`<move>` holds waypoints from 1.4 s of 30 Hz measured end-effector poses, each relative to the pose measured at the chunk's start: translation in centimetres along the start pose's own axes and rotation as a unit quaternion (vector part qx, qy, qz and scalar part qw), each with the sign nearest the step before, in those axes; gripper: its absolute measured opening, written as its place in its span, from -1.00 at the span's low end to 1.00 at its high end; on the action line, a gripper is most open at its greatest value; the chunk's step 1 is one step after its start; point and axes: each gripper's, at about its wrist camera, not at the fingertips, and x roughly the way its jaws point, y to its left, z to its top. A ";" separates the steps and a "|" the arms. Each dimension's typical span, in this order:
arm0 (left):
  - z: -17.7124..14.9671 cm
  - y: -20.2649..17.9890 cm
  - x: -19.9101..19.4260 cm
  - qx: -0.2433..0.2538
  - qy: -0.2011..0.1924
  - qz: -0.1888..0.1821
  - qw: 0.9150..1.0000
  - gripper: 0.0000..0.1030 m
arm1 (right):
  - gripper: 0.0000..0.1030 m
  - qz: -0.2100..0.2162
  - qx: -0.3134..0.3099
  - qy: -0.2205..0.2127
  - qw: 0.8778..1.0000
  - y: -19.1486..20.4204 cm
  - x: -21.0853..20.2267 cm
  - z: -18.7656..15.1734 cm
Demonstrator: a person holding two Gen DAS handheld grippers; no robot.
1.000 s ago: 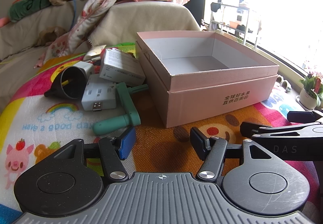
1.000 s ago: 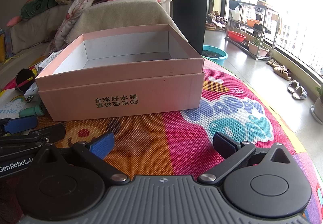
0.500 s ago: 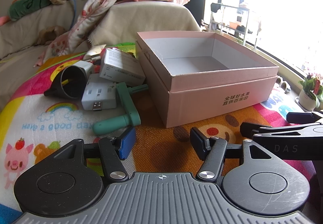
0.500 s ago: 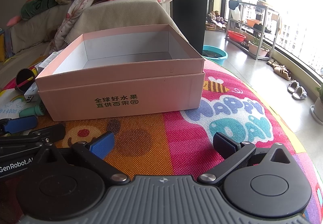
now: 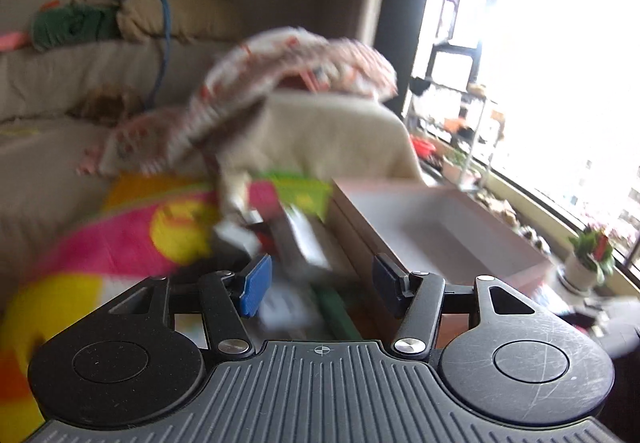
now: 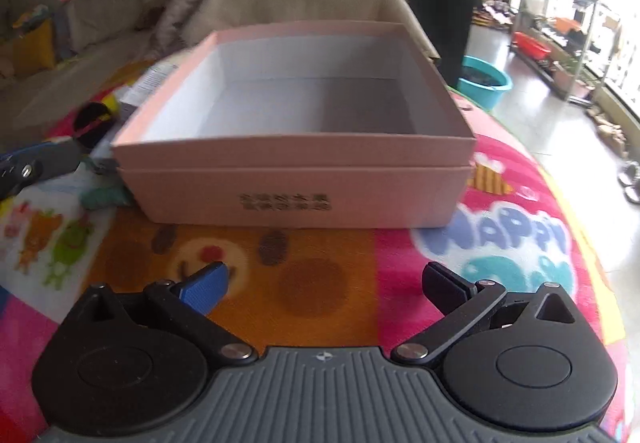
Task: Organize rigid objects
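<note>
Pink box (image 6: 296,163) sits open on the colourful play mat (image 6: 332,303), inside bare white, printed side facing the right gripper (image 6: 324,283). Right gripper hangs over the mat just short of the box, jaws spread wide, holding nothing. Left gripper (image 5: 320,285) view is motion-blurred; its jaws have just been closing slightly but stand apart with nothing gripped. Loose clutter (image 5: 288,243) lies on the mat just left of the box; items too smeared to identify.

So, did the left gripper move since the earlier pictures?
Yes. The left gripper moved forward, toward the small items beside the pink box, which now looks nearer.
</note>
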 end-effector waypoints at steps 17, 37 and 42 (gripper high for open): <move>6.7 8.9 22.0 -0.038 0.177 0.027 0.983 -0.35 | 0.99 0.032 -0.068 -0.101 0.992 6.4 3.0 2.7; -2.8 10.2 4.2 -0.004 0.174 -0.142 0.975 -0.36 | 0.84 0.056 -0.112 -0.087 0.988 13.2 3.9 6.5; -4.7 10.4 -0.7 -0.049 0.131 -0.118 0.983 -0.34 | 0.75 0.012 -0.068 -0.040 0.997 14.8 6.6 6.4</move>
